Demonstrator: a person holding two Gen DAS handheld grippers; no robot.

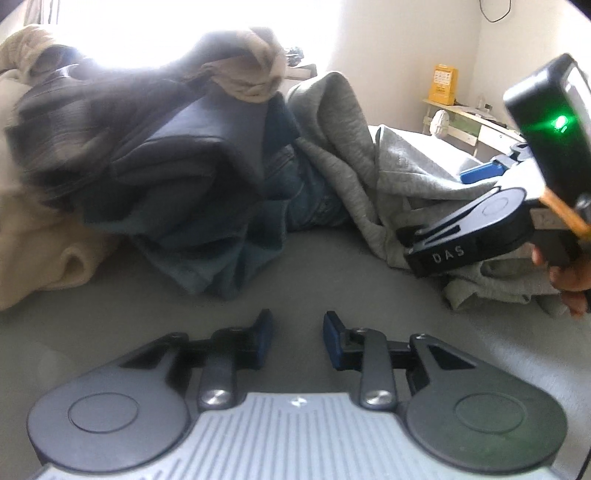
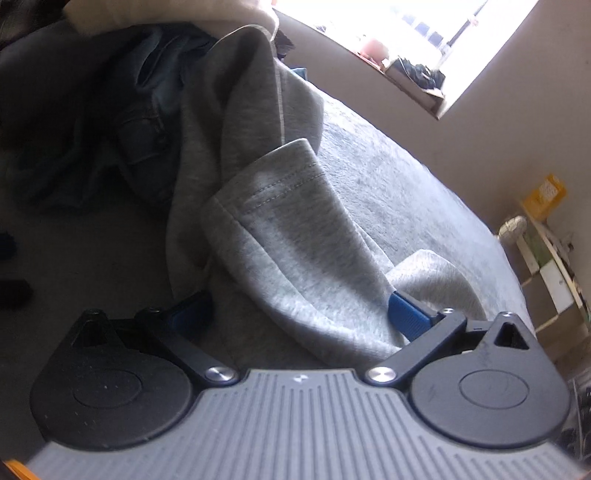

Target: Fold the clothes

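A: What crowds the bed?

B: A heap of dark navy and denim garments (image 1: 207,177) fills the middle, with a tan knit piece (image 1: 255,79) on top and a cream fleece (image 1: 40,236) to its left. The light grey marl sweatshirt (image 2: 288,251) lies to the right of the heap, draped against it.

A: And the grippers?

B: The left gripper (image 1: 297,338) hovers over the bare grey bedsheet (image 1: 303,273), jaws narrowed, nothing between them. The right gripper (image 2: 301,314) stands wide, a fold of the sweatshirt lying between its blue pads (image 2: 408,314), not pinched.

A: The room?

B: A bright window (image 2: 424,33), pale walls, and a yellow box (image 1: 441,85) on a side shelf.
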